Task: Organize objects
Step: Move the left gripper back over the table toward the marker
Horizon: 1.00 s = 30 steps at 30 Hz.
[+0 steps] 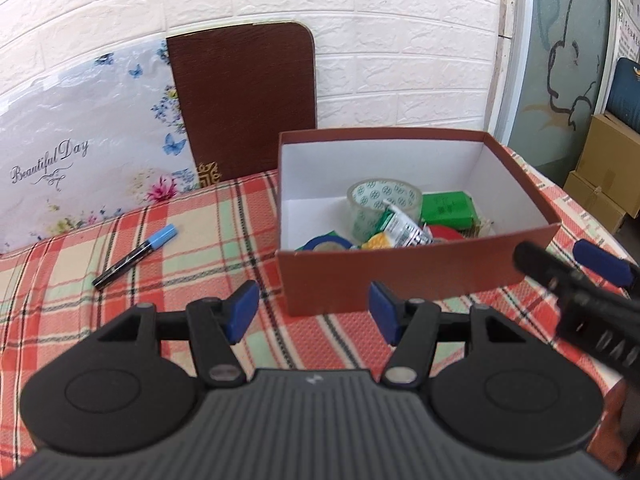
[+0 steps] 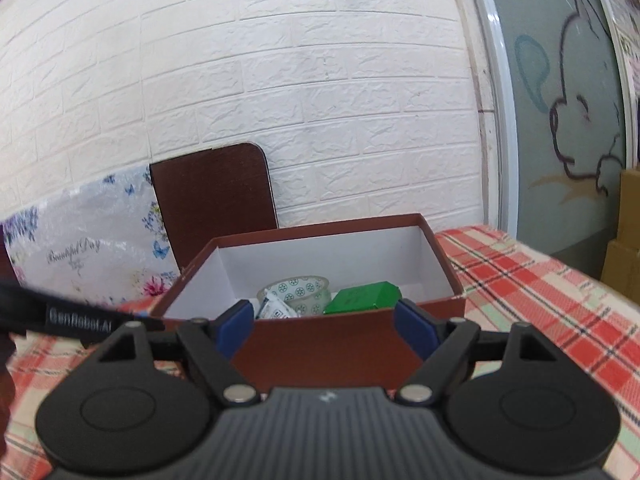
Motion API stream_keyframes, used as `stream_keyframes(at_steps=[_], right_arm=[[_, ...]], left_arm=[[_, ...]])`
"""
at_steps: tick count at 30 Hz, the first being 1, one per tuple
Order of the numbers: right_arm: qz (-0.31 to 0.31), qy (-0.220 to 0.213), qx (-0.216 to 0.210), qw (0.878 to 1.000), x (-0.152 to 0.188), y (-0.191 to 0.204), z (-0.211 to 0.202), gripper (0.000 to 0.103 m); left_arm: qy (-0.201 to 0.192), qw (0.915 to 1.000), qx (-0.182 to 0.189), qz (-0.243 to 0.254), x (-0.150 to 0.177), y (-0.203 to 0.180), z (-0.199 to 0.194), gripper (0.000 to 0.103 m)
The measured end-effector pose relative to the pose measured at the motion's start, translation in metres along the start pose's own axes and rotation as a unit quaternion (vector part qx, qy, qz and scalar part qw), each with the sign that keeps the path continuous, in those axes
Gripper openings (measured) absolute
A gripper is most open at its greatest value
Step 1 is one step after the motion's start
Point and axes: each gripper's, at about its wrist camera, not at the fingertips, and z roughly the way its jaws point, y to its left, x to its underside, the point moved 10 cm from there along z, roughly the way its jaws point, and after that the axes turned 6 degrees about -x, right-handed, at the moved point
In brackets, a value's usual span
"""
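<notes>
My left gripper [image 1: 313,312] hovers low over the table [image 1: 120,264], fingers spread wide, nothing between the blue pads [image 1: 243,310]. It sits just short of the near left corner of the red-brown box [image 1: 416,276].

My right gripper [image 2: 325,330] is also spread and empty, lined up with the near wall of the box [image 2: 320,344]; both pads [image 2: 414,332] frame that wall. Contact with the box: cannot tell. In the left view the right gripper [image 1: 592,276] shows at the box's right near corner.

Box is open, white inside, standing on the plaid cloth. Contents, crowded toward the near right: clear tape roll [image 1: 382,204], green packet [image 1: 450,208], small white-and-green sachet [image 1: 402,226], blue tape roll [image 1: 326,244], something red [image 1: 446,234], something yellow [image 1: 378,242].

Outside the box: one blue-capped marker [image 1: 136,250] lying on the cloth, well to the left of the box, cap end pointing toward the wall.

Behind, leaning on the white brick wall [image 1: 360,20]: brown board [image 1: 244,100] and floral panel [image 1: 84,140].
</notes>
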Motion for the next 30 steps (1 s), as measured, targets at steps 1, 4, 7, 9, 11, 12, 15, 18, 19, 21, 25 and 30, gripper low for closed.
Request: stream_keyframes(at_steps=[1, 4, 7, 9, 11, 12, 15, 18, 19, 21, 25, 30], right_arm=[[0.021, 0.005, -0.005, 1.0, 0.0, -0.001, -0.002, 0.083], [0.065, 0.02, -0.019, 0.998, 0.002, -0.002, -0.006, 0.083], [0.074, 0.027, -0.025, 0.997, 0.004, 0.004, -0.012, 0.083], [0.067, 0.026, -0.024, 0.997, 0.004, 0.01, -0.015, 0.083], [0.052, 0.022, -0.018, 0.998, 0.004, 0.016, -0.02, 0.084], [0.044, 0.02, -0.015, 0.999, 0.004, 0.02, -0.023, 0.084], [0.036, 0.018, -0.017, 0.999, 0.004, 0.028, -0.029, 0.085], [0.026, 0.022, -0.016, 0.999, 0.006, 0.035, -0.031, 0.085], [0.023, 0.023, -0.016, 0.999, 0.006, 0.038, -0.032, 0.085], [0.018, 0.025, -0.017, 0.999, 0.008, 0.045, -0.032, 0.085], [0.007, 0.032, -0.018, 0.999, 0.013, 0.056, -0.029, 0.085], [-0.003, 0.044, -0.017, 0.999, 0.02, 0.071, -0.025, 0.085]], left_arm=[[0.001, 1.0, -0.003, 0.001, 0.003, 0.002, -0.002, 0.063], [0.002, 0.9999, -0.012, 0.003, 0.012, 0.008, -0.007, 0.063], [0.004, 0.9999, -0.015, -0.001, 0.019, 0.016, -0.011, 0.063], [0.005, 0.9998, -0.017, -0.007, 0.023, 0.022, -0.013, 0.064], [0.007, 0.9997, -0.02, -0.009, 0.027, 0.027, -0.013, 0.067], [0.006, 0.9997, -0.021, -0.011, 0.029, 0.03, -0.014, 0.07], [0.0, 0.9996, -0.025, -0.011, 0.033, 0.037, -0.017, 0.073], [0.0, 0.9996, -0.023, -0.015, 0.037, 0.043, -0.017, 0.075], [0.001, 0.9996, -0.023, -0.016, 0.039, 0.044, -0.017, 0.075], [0.001, 0.9996, -0.023, -0.018, 0.043, 0.049, -0.016, 0.076], [0.008, 0.9995, -0.018, -0.023, 0.05, 0.058, -0.012, 0.078], [0.01, 0.9994, -0.017, -0.029, 0.059, 0.072, -0.007, 0.079]])
